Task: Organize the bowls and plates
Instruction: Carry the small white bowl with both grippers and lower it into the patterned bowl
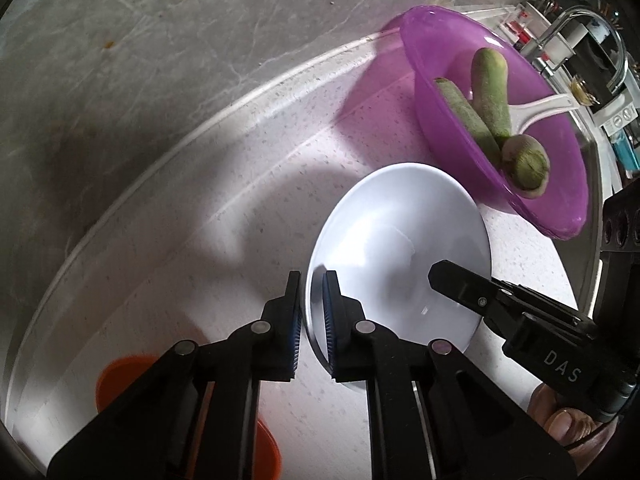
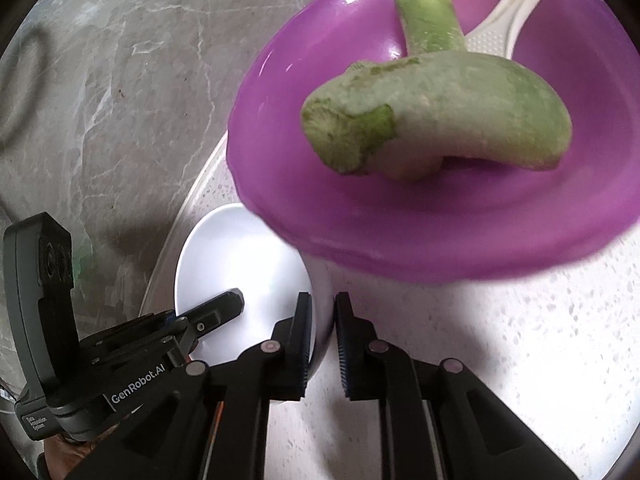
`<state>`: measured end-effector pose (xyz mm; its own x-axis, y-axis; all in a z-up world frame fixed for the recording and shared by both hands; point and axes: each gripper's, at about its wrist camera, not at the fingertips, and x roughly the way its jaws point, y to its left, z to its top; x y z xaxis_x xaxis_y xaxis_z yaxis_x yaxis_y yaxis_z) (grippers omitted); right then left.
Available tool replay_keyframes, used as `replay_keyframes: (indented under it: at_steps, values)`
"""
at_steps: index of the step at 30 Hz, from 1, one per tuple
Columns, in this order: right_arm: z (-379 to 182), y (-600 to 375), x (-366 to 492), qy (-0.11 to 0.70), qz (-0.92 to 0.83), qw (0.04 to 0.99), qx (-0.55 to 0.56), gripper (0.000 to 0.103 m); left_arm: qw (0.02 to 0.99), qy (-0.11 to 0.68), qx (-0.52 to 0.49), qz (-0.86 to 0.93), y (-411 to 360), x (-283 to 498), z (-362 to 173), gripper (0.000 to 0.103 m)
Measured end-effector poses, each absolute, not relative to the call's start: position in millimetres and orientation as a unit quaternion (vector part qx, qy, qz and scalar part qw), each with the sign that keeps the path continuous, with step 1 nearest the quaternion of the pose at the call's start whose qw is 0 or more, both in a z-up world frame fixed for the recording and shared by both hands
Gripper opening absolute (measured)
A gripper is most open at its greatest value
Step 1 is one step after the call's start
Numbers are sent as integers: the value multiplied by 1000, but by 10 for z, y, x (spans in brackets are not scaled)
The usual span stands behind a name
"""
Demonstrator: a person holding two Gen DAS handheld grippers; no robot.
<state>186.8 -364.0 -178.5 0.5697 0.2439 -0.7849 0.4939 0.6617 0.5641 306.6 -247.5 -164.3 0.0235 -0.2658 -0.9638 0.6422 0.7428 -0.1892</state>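
A white bowl (image 1: 400,240) (image 2: 232,264) sits on a speckled white round tabletop (image 1: 224,248). My left gripper (image 1: 312,320) is shut on the bowl's left rim, with one pad inside and one outside. My right gripper (image 2: 322,340) is shut on the opposite rim. One of its fingers (image 1: 452,284) lies inside the bowl in the left wrist view. A finger (image 2: 224,304) of the left gripper shows in the right wrist view. A purple bowl (image 1: 452,60) (image 2: 300,200) stands just behind the white bowl, holding green vegetables (image 1: 490,88) (image 2: 460,108) and a white spoon (image 1: 548,106) (image 2: 500,28).
An orange bowl (image 1: 120,376) stands partly hidden under the left gripper's body. The tabletop's curved edge (image 1: 240,96) drops off to grey marble floor (image 1: 160,40). A metal tap (image 1: 580,20) and clutter lie at the far right. A thumb (image 1: 568,428) grips the right tool.
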Motion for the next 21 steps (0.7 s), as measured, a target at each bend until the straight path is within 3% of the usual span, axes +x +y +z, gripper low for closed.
replay_keyframes:
  at_steps: [14,21]
  values:
    - [-1213,-3265,1232,489,-10,797,354,14,704,620,103,-331,-1960,2130,-1048,9]
    - [-996,-2613,874,519,66,797,302,14,730,614,60,-294,-1107,1364,-685,9]
